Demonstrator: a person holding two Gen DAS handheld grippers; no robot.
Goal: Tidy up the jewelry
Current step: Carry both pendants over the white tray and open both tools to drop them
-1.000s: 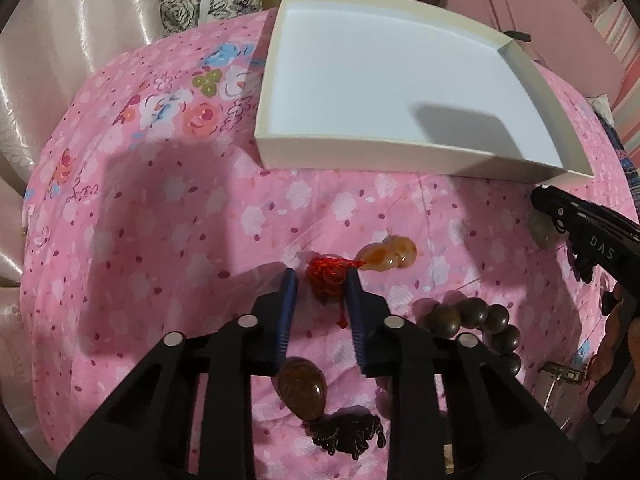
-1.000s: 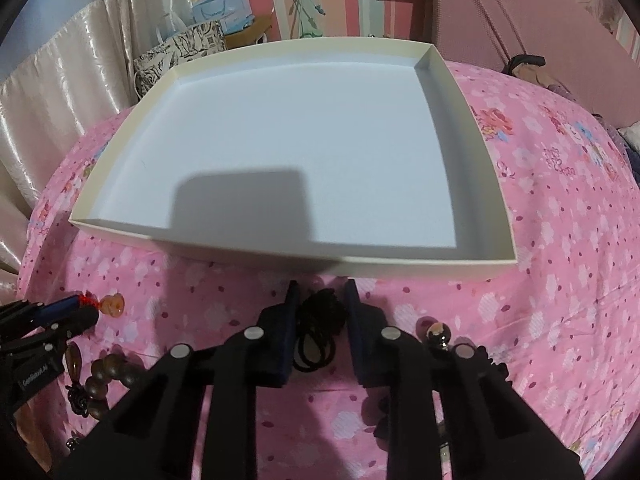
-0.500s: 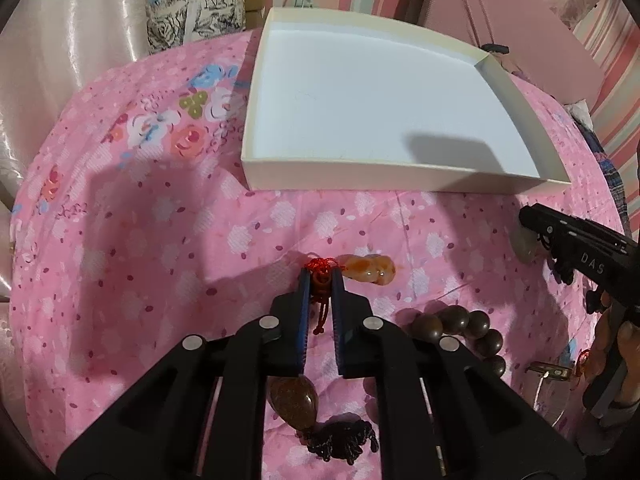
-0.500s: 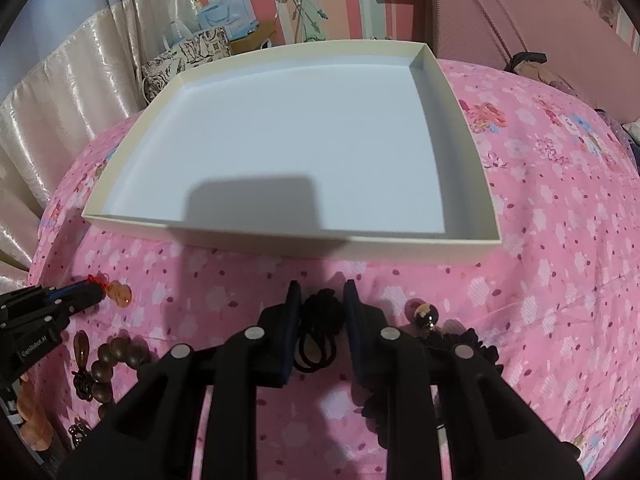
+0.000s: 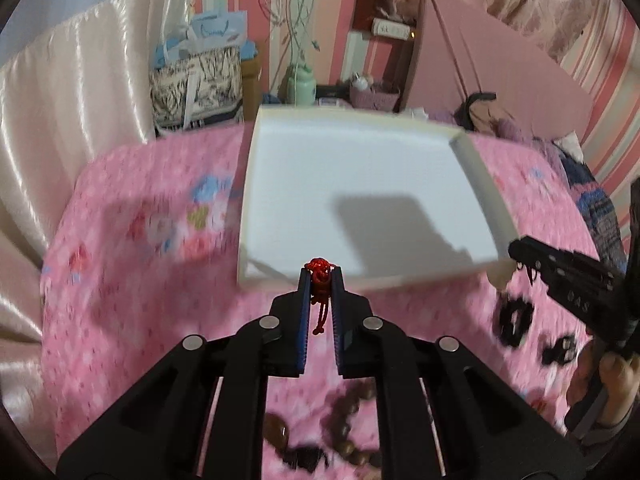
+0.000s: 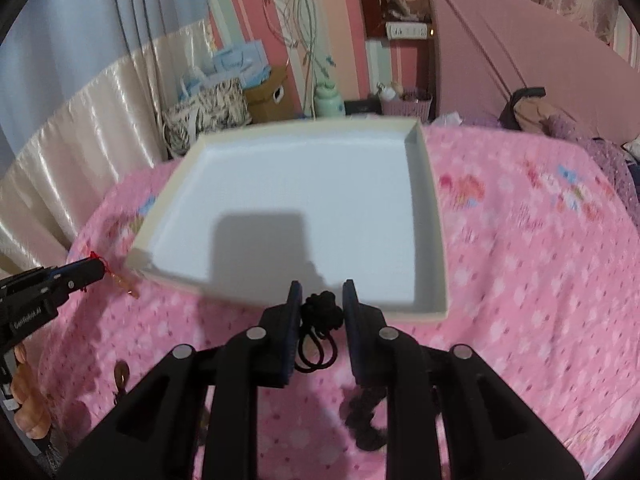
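I have both grippers loaded and raised off the pink floral bedspread [image 6: 540, 280], each aimed toward the white tray [image 5: 468, 168] where the jewelry is meant to end up. My left gripper [image 5: 320, 276] is clamped hard on the red knotted cord [image 5: 319, 280], pinching the knot at the fingertips so that whatever hangs from it can swing free below; gripping the cord rather than the stone is, I judge, the safer hold on something smooth. My right gripper [image 6: 322, 300] is closed on the black knotted cord [image 6: 322, 310], its loops dangling between the jaws and a dark tassel [image 6: 366, 420] trailing beneath. From the left wrist view I cannot see what the red cord carries, because the fingers hide it; the right wrist view settles that, showing an amber gourd pendant [image 6: 126, 286] hanging just under the left gripper's tip, close to the tray's near left corner. The left view in turn shows what remains on the bedspread: a brown bead bracelet [image 5: 348, 432] near my fingers and dark pieces [image 5: 516, 320] to the right, blurred beyond naming. The tray is empty in both views, so sorting has barely begun.
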